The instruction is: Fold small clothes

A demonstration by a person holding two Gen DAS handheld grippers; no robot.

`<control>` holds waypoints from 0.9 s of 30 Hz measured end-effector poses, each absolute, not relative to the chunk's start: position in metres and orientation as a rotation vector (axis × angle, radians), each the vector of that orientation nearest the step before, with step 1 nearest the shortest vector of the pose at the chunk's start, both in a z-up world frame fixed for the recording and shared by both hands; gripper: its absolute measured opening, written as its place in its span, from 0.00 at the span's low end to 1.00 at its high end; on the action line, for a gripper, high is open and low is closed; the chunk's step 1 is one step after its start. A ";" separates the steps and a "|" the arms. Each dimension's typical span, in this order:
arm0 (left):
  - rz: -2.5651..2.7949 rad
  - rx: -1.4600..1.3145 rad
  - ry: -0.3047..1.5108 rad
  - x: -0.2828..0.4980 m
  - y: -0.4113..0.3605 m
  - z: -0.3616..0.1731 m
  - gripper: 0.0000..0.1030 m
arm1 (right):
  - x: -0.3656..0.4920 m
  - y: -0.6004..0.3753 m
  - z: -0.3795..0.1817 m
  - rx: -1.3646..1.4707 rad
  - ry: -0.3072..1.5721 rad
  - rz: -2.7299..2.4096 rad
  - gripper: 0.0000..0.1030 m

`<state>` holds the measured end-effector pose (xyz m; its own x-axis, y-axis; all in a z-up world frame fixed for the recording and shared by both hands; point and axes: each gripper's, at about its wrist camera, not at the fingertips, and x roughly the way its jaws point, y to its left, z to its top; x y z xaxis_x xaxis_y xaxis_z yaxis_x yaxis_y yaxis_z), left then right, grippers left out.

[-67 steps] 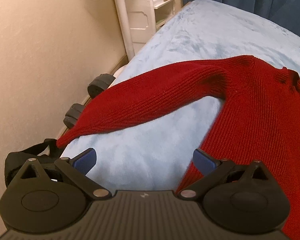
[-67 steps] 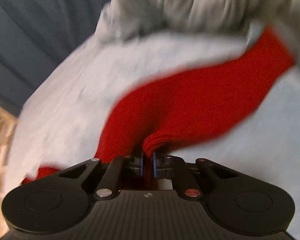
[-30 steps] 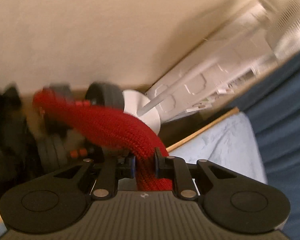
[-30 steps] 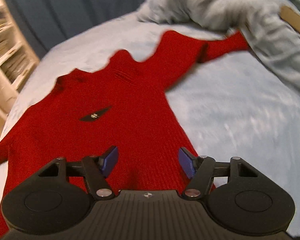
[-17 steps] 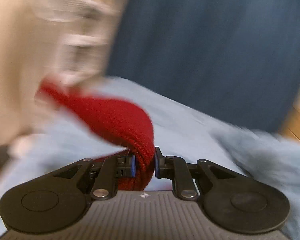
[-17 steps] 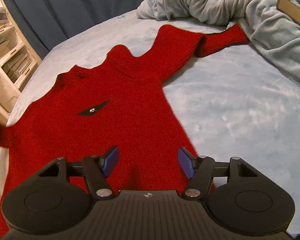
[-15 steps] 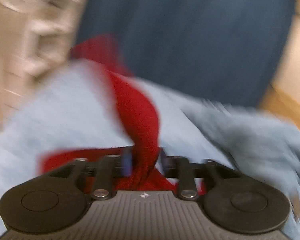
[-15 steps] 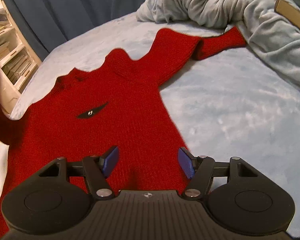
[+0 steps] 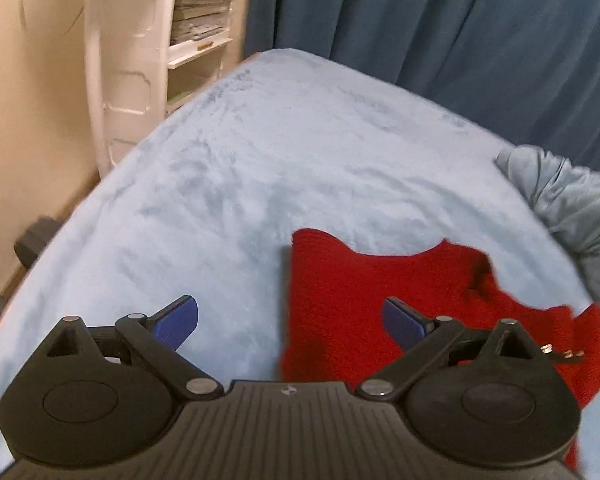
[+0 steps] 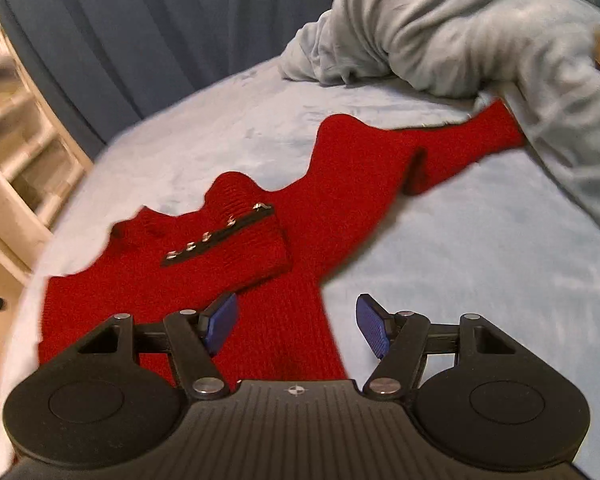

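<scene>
On bed (image 10: 480,248), red sweater (image 10: 300,240) flat, collar away, 1 sleeve folded across chest

Lying wide and bare on the left: pale blue bed cover (image 9: 260,168), leaving open passage from the near edge up to the dark blue curtain (image 9: 440,20). Blocking the left flank beyond the bed edge: white shelf unit (image 9: 148,40) and beige wall (image 9: 24,100). Crowding the right side: bunched grey-blue blanket (image 10: 480,32), rising well above the cover and pressing on the far sleeve tip of the red sweater (image 10: 292,240). Spreading flat and low across the middle, posing no barrier to a pass overhead. Remaining clear to the right of the sweater body, between it and the blanket: a strip of bare cover.
</scene>
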<state>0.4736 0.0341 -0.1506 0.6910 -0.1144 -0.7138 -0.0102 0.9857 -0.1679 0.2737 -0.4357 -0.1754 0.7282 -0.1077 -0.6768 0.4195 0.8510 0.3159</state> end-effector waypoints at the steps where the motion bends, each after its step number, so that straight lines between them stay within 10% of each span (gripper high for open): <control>1: -0.071 -0.155 0.817 0.478 0.032 -0.153 0.97 | 0.285 -0.434 -0.176 0.451 0.721 -0.313 0.65; 18: -0.165 -0.015 0.962 0.510 -0.031 -0.213 0.99 | 0.357 -0.415 -0.196 0.390 0.862 -0.269 0.66; 20: -0.131 0.021 1.013 0.519 -0.035 -0.225 0.82 | 0.362 -0.416 -0.200 0.396 0.869 -0.269 0.66; 22: -0.088 0.083 1.000 0.522 -0.037 -0.231 0.42 | 0.368 -0.417 -0.204 0.411 0.875 -0.276 0.66; 27: -0.060 0.017 0.962 0.519 -0.018 -0.228 0.24 | 0.383 -0.418 -0.212 0.382 0.870 -0.307 0.65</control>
<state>0.5192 -0.0182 -0.2282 0.5700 -0.0437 -0.8205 0.0586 0.9982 -0.0124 0.3826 -0.4177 -0.2117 0.6087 -0.1055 -0.7864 0.4109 0.8898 0.1986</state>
